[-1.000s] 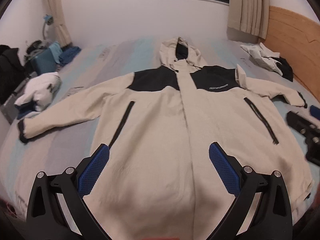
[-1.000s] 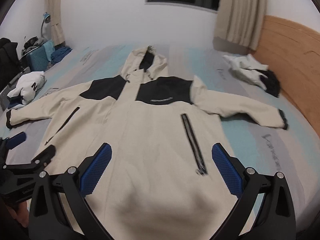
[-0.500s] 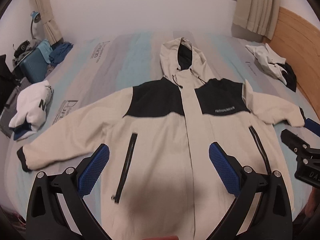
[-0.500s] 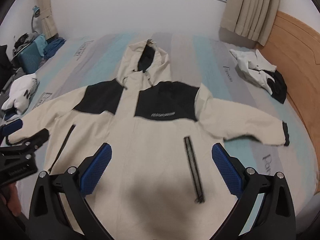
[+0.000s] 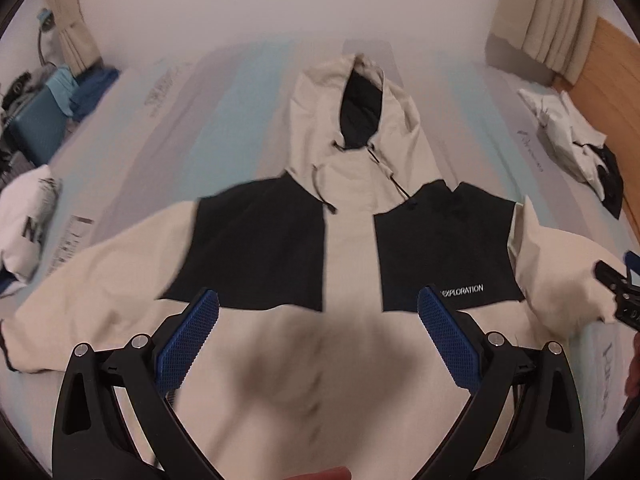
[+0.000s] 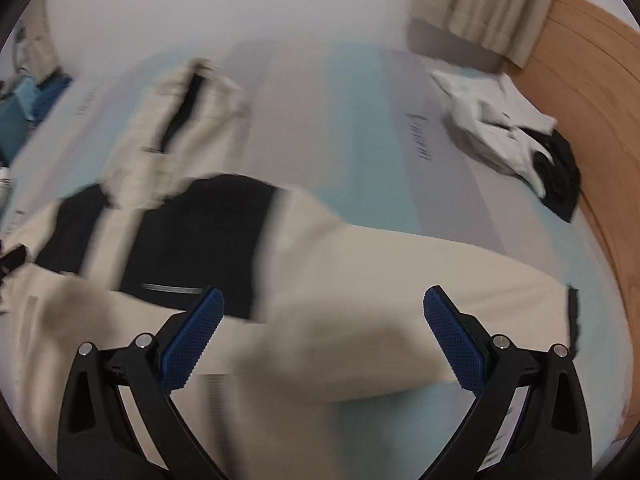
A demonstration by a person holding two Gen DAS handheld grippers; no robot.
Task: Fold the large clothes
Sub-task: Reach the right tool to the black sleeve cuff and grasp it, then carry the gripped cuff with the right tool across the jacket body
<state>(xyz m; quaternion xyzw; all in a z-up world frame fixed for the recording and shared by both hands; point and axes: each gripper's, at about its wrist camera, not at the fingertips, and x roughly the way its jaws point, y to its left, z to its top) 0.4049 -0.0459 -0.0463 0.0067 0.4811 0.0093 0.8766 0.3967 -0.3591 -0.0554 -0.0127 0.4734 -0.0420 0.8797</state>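
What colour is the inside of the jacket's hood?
Black, inside the cream hood; clearest in the left wrist view.

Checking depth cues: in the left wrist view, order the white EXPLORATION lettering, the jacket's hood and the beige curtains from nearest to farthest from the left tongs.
1. White EXPLORATION lettering, beside the right finger.
2. Beige, black-lined hood, centre, up the bed.
3. Beige pleated curtains, far right corner.

Cream-and-black hooded jacket, front up, flat on bed, sleeves spread
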